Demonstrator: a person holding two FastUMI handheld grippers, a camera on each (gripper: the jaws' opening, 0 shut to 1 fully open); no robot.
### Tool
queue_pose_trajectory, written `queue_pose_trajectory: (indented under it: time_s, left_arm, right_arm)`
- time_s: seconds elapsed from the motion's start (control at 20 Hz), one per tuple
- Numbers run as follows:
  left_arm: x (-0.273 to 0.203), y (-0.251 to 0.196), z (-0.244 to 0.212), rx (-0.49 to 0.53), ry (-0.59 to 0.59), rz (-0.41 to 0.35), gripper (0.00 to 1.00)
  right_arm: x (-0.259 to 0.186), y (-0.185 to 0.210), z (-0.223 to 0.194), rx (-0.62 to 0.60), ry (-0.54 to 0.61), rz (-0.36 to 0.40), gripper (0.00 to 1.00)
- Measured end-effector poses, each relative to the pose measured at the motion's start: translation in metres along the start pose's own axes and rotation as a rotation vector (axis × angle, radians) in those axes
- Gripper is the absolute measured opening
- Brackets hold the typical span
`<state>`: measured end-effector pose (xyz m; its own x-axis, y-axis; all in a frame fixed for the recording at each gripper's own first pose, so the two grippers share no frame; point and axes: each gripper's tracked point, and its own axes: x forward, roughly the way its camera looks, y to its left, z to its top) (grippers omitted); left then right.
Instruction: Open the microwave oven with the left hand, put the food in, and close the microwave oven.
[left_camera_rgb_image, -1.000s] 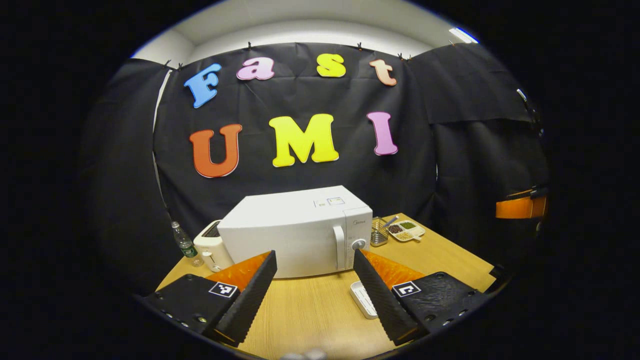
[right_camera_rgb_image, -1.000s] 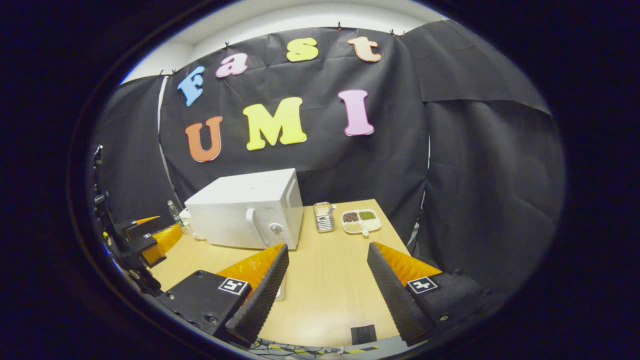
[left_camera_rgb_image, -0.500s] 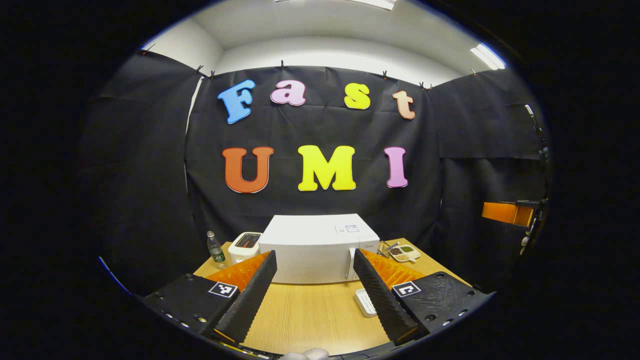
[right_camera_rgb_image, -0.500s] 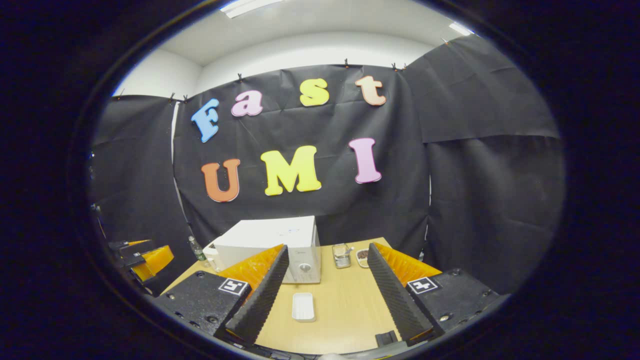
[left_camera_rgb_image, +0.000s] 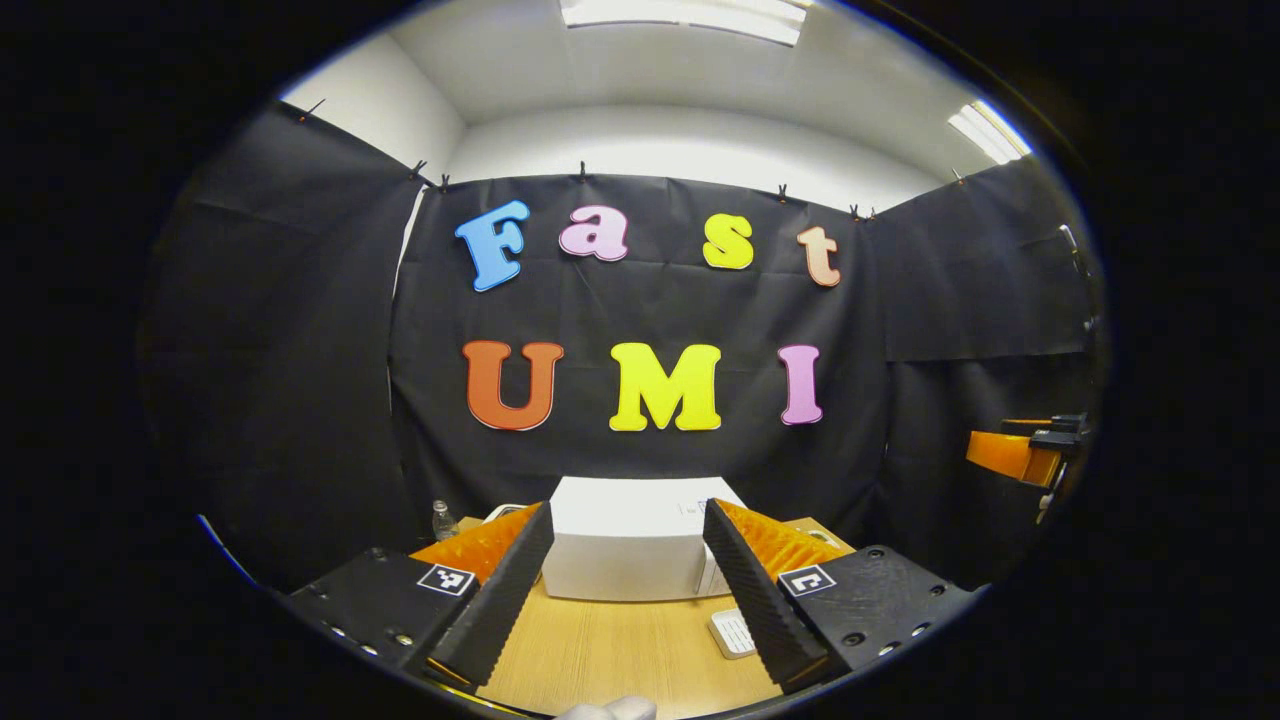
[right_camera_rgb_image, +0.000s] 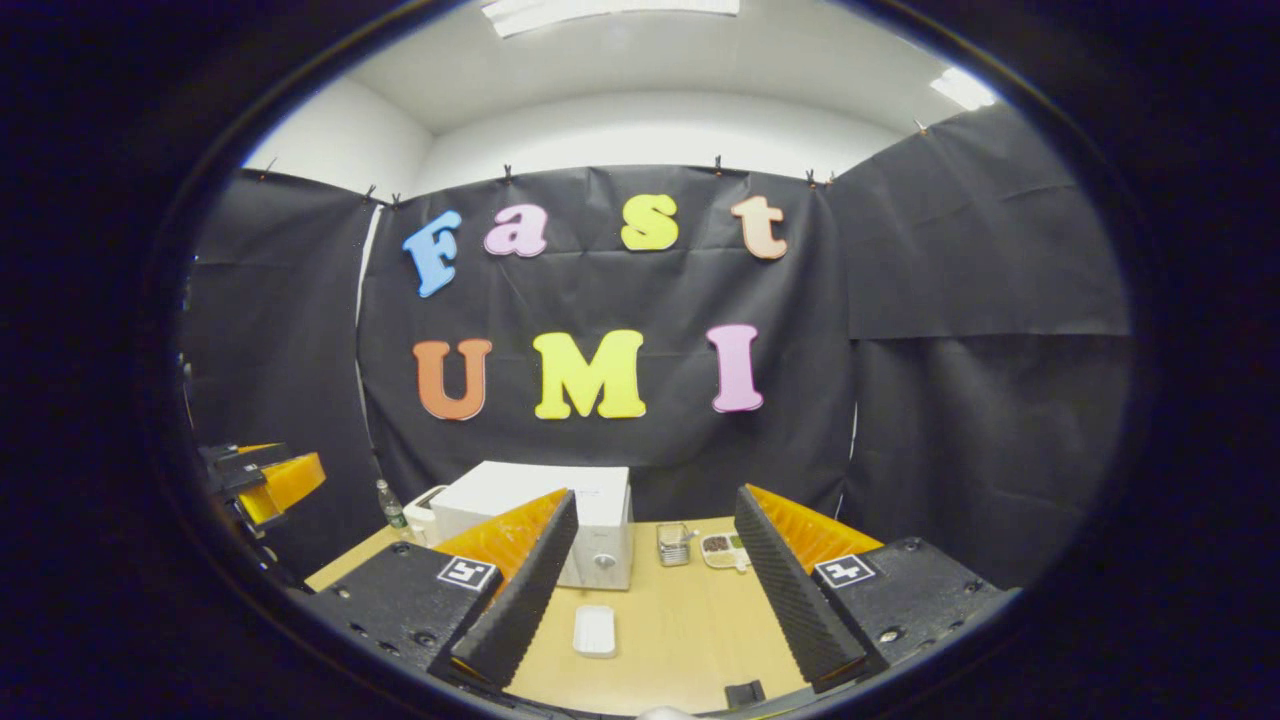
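A white microwave oven (left_camera_rgb_image: 628, 550) stands at the back of the wooden table (left_camera_rgb_image: 610, 650), its door closed; in the right gripper view the microwave oven (right_camera_rgb_image: 545, 515) sits left of centre. A small white food tray (right_camera_rgb_image: 594, 630) lies flat on the table in front of it, and the food tray (left_camera_rgb_image: 733, 632) peeks out beside my left gripper's right finger. My left gripper (left_camera_rgb_image: 628, 600) is open and empty, well short of the oven. My right gripper (right_camera_rgb_image: 648, 605) is open and empty too, held back over the table's near part. The left gripper (right_camera_rgb_image: 262, 480) appears at the far left of the right gripper view, the right gripper (left_camera_rgb_image: 1020, 452) at the far right of the left gripper view.
A white toaster (right_camera_rgb_image: 423, 505) and a plastic bottle (right_camera_rgb_image: 392, 507) stand left of the oven. Right of it are a metal basket (right_camera_rgb_image: 674, 543) and a divided dish of grains (right_camera_rgb_image: 724, 549). A small black block (right_camera_rgb_image: 740, 692) lies at the table's near edge.
Both grippers have pulled back and tilted upward, so the oven and table look smaller and lower and more ceiling shows. Both stay open.
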<state>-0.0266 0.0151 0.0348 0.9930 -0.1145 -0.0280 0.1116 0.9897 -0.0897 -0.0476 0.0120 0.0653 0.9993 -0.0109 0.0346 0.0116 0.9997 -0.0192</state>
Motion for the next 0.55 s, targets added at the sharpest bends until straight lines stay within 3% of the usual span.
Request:
queue_pose_trajectory:
  time_s: [0.55]
  left_arm:
    - [-0.003, 0.028, 0.014, 0.041, -0.036, 0.072, 0.94]
  right_arm:
    - [-0.006, 0.017, -0.002, 0.011, -0.015, 0.025, 0.9]
